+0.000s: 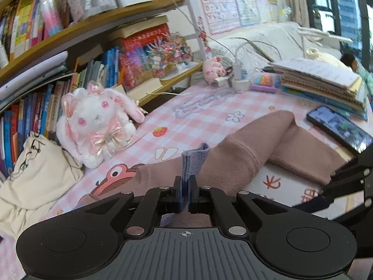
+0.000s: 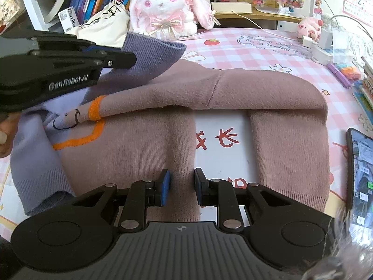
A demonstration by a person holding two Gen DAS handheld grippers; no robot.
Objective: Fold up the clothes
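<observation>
A brown sweater (image 2: 233,88) with lavender ribbed trim and orange stitching lies on the pink checked tablecloth (image 2: 244,44), its sleeves folded inward. My left gripper (image 1: 185,192) is shut on the lavender cuff (image 1: 194,161) and holds it lifted; in the right wrist view it (image 2: 126,57) comes in from the left with the cuff (image 2: 151,51) raised above the sweater. My right gripper (image 2: 181,185) is open with its jaws on either side of a brown sleeve (image 2: 181,144) that lies flat. In the left wrist view it (image 1: 345,182) shows at the right edge.
A white plush rabbit (image 2: 167,7) and a cream drawstring bag (image 2: 102,28) sit at the table's back by bookshelves (image 1: 46,70). A phone (image 2: 361,175) lies right of the sweater. A book stack (image 1: 321,81), a pink pig toy (image 2: 309,28) and chargers (image 2: 326,39) crowd the far right.
</observation>
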